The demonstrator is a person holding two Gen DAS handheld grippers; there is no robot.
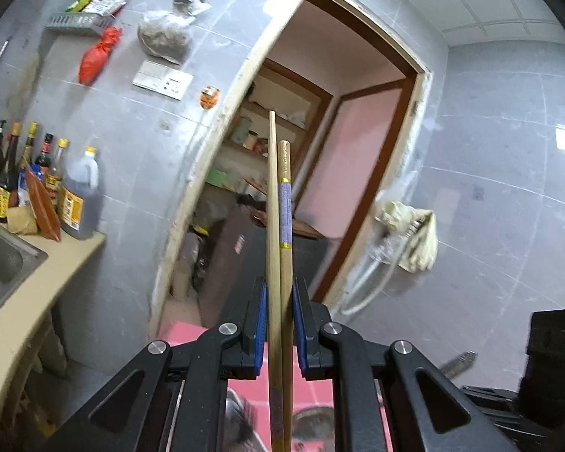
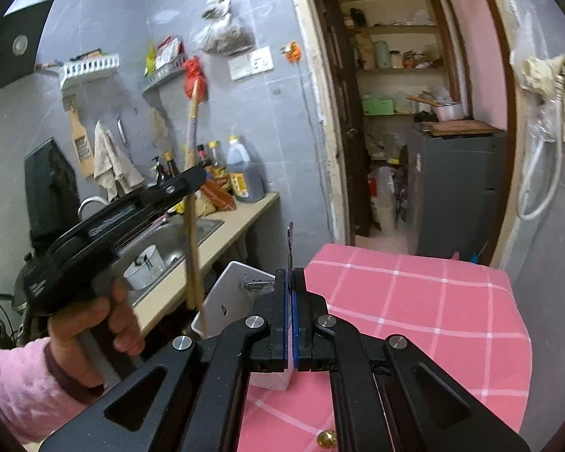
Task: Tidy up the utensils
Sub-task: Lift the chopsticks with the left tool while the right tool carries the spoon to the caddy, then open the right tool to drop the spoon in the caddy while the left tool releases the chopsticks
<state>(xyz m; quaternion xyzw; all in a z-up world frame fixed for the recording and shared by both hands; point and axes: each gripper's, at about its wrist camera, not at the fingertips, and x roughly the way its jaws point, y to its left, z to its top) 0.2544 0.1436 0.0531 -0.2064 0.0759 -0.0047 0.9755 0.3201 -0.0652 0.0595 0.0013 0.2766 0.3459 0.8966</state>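
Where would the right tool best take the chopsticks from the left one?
Grip the chopsticks on the bare stretch below the left tool, coming from their right: they stand nearly upright, side by side, lower ends free.

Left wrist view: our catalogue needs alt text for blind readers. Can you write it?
The left gripper clamps two upright wooden chopsticks, one with a purple band, before a brown-framed open doorway. Dark sauce bottles stand on the beige counter at left.
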